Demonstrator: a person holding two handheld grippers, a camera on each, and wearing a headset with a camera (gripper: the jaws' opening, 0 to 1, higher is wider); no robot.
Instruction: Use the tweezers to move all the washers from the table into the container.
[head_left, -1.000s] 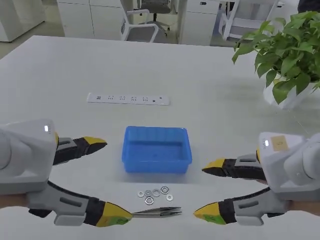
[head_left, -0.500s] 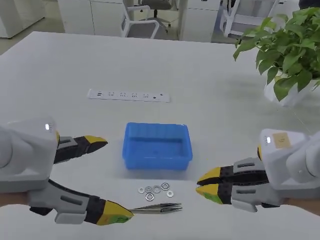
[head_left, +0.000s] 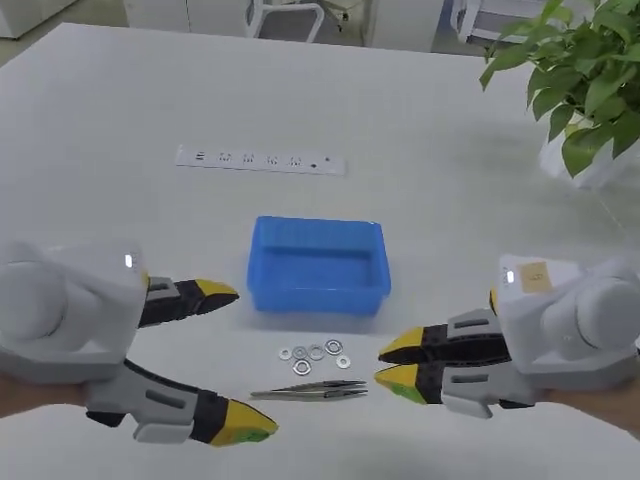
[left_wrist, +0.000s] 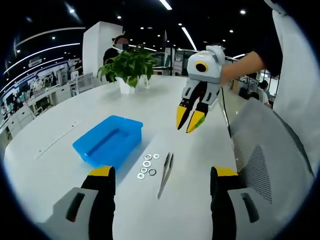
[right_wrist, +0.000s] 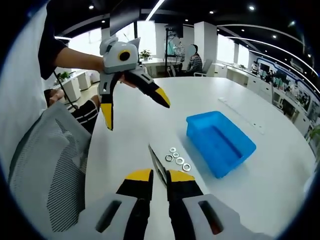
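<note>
The blue container (head_left: 316, 265) stands on the white table (head_left: 120, 110), and inside it we see just its bare blue floor and walls. All the washers (head_left: 315, 355) lie on the table just in front of the container, on its near side. They are loosely clustered, six as far as we can count, though they are small enough that we would not swear to it. The tweezers (head_left: 310, 392) lie flat just beyond the washers, farther from the container. Nothing touches them, and we cannot make out whether their tips meet.

The left gripper (head_left: 252, 362) hovers off the container's near-left corner with its jaws spread wide and nothing between them. The right gripper (head_left: 383, 363) hovers off the near-right corner with its jaws drawn nearly together, leaving a slim gap, and it holds nothing. In the left gripper view the right gripper is raised clear of the table. In the right gripper view its own jaws cover the near end of the tweezers.

On the container's far side lies a white power strip (head_left: 260, 160), its sockets too blurred to read. Well off to the container's far right, a leafy plant (head_left: 585, 80) is cut off by the frame edge.
</note>
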